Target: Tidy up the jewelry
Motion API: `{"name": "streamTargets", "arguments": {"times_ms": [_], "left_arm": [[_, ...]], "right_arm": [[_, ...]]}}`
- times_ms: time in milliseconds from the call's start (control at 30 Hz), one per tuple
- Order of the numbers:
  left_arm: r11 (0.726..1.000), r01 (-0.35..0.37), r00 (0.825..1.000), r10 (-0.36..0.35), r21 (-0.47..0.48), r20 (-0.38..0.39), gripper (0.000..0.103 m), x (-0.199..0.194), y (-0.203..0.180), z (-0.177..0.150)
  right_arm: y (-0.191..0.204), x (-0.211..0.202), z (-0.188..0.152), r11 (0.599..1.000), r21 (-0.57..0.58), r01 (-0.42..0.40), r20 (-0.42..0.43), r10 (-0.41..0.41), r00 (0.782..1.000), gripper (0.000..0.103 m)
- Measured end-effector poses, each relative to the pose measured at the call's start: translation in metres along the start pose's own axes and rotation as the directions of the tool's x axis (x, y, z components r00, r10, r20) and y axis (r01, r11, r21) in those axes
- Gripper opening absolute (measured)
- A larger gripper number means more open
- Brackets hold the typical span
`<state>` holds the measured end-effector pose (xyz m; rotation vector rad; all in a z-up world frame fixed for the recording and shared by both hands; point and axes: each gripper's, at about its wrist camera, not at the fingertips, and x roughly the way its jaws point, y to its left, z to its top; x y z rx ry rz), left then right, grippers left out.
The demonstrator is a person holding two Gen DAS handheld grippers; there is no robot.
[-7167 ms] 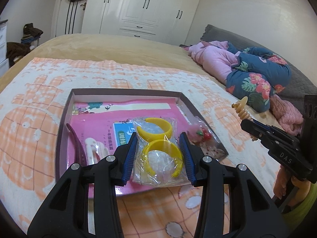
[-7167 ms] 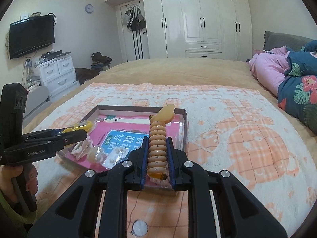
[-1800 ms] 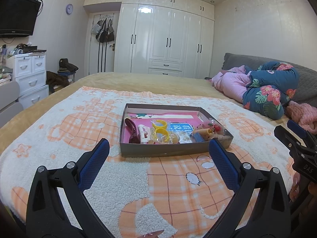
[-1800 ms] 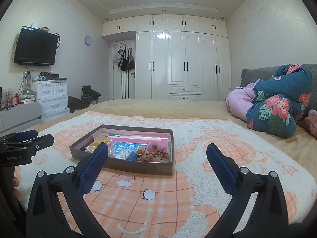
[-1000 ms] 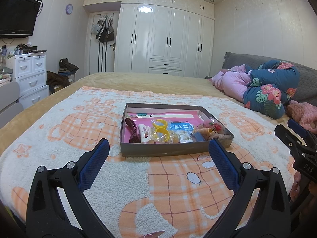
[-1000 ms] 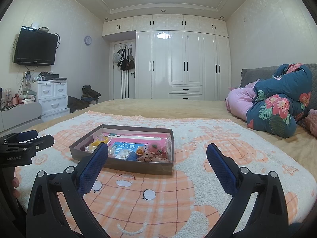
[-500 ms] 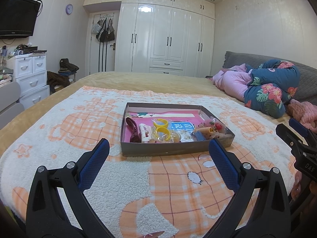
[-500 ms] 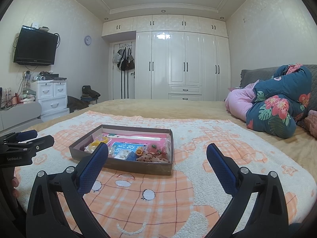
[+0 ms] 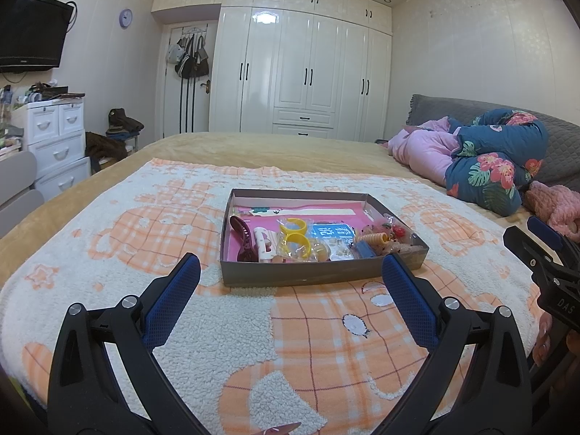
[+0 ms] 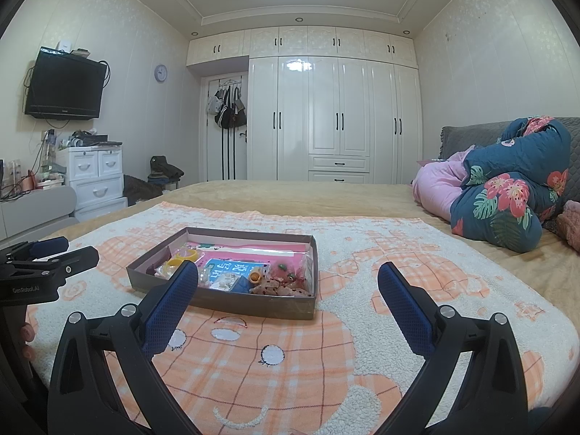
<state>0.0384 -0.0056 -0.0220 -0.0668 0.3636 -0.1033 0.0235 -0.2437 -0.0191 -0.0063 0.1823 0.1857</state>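
A shallow grey box (image 9: 319, 276) (image 10: 253, 305) lies on the orange-and-white blanket, its floor lined with pink. Inside it are yellow bracelets in a clear bag (image 9: 294, 236), a dark red hair clip (image 9: 242, 240), a white clip (image 9: 264, 243), a ridged orange hair clip (image 9: 377, 237) and small pink trinkets (image 10: 286, 278). My left gripper (image 9: 290, 267) is open and empty, held back from the box's near wall. My right gripper (image 10: 288, 275) is open and empty too, low over the blanket short of the box.
The blanket (image 9: 217, 333) covers a tan bed. Rolled pink and floral quilts (image 10: 507, 199) lie at the right. White wardrobes (image 10: 333, 119) fill the back wall; a white drawer unit (image 10: 94, 177) and wall television (image 10: 65, 85) are at the left.
Seven seconds ago the left gripper was around the yellow bracelets and the right was shut on the orange clip; both items now lie in the box. Over the last second the grippers barely moved.
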Motion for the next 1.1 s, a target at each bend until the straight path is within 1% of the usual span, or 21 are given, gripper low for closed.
{"name": "streamTargets", "arguments": {"times_ms": [300, 400, 533, 600, 700, 767, 800, 833, 867, 900, 933, 967, 1000, 1033, 1067, 1100], "left_arm": [[1.0, -0.01, 1.0, 0.01, 0.0, -0.001, 0.092, 0.0, 0.003, 0.002], [1.0, -0.003, 1.0, 0.003, -0.003, -0.004, 0.092, 0.0, 0.003, 0.003], [1.0, -0.025, 1.0, 0.025, 0.0, -0.009, 0.092, 0.0, 0.004, 0.003], [1.0, -0.022, 1.0, 0.022, 0.001, -0.01, 0.092, 0.0, 0.002, 0.003], [1.0, 0.011, 1.0, -0.011, -0.021, -0.018, 0.092, 0.002, 0.003, 0.004], [1.0, 0.001, 1.0, -0.002, -0.024, -0.015, 0.092, 0.003, 0.007, 0.006], [0.999, -0.016, 1.0, 0.015, -0.034, -0.023, 0.092, 0.008, 0.013, 0.008], [0.999, -0.017, 0.999, 0.015, -0.051, -0.04, 0.092, 0.013, 0.02, 0.01], [0.998, -0.029, 0.998, 0.025, -0.064, -0.061, 0.092, 0.02, 0.029, 0.013], [0.994, -0.078, 0.993, 0.071, -0.072, -0.091, 0.092, 0.03, 0.043, 0.016], [0.991, -0.107, 0.989, 0.097, -0.08, -0.115, 0.092, 0.041, 0.058, 0.02], [0.989, -0.128, 0.983, 0.116, -0.079, -0.143, 0.092, 0.054, 0.075, 0.024], [0.983, -0.163, 0.976, 0.148, -0.083, -0.162, 0.092, 0.064, 0.09, 0.026], [0.973, -0.212, 0.962, 0.191, -0.094, -0.194, 0.092, 0.078, 0.11, 0.029], [0.964, -0.245, 0.949, 0.217, -0.103, -0.227, 0.092, 0.09, 0.125, 0.031], [0.946, -0.302, 0.925, 0.261, -0.115, -0.278, 0.092, 0.107, 0.149, 0.033]], "right_arm": [[0.0, 0.0, 0.0, 1.0, -0.001, 0.0, -0.003, 0.0, 1.0, 0.097], [0.0, 0.0, 0.001, 1.0, 0.0, 0.002, -0.006, -0.002, 1.0, 0.097], [-0.001, -0.001, 0.002, 1.0, 0.001, 0.009, -0.008, -0.009, 1.0, 0.097], [-0.001, 0.0, 0.002, 1.0, 0.003, 0.013, -0.01, -0.013, 1.0, 0.097], [-0.003, 0.002, 0.001, 1.0, 0.009, 0.027, -0.018, -0.027, 0.999, 0.097], [-0.011, 0.008, 0.001, 0.998, 0.036, 0.045, -0.04, -0.044, 0.998, 0.097], [-0.02, 0.015, 0.001, 0.996, 0.053, 0.071, -0.064, -0.068, 0.996, 0.097], [-0.031, 0.026, 0.002, 0.991, 0.069, 0.114, -0.092, -0.107, 0.99, 0.097], [-0.041, 0.036, 0.003, 0.986, 0.077, 0.15, -0.127, -0.14, 0.982, 0.097], [-0.057, 0.054, 0.002, 0.974, 0.079, 0.214, -0.185, -0.196, 0.963, 0.097], [-0.072, 0.068, 0.002, 0.958, 0.073, 0.277, -0.221, -0.255, 0.941, 0.097], [-0.091, 0.091, -0.001, 0.936, 0.043, 0.348, -0.279, -0.324, 0.904, 0.097], [-0.107, 0.11, -0.004, 0.92, 0.006, 0.392, -0.336, -0.367, 0.868, 0.097], [-0.132, 0.135, -0.007, 0.891, -0.025, 0.454, -0.409, -0.424, 0.808, 0.097], [-0.149, 0.153, -0.01, 0.881, -0.032, 0.472, -0.467, -0.431, 0.772, 0.097], [-0.149, 0.153, -0.01, 0.881, -0.032, 0.472, -0.467, -0.431, 0.772, 0.097]]}}
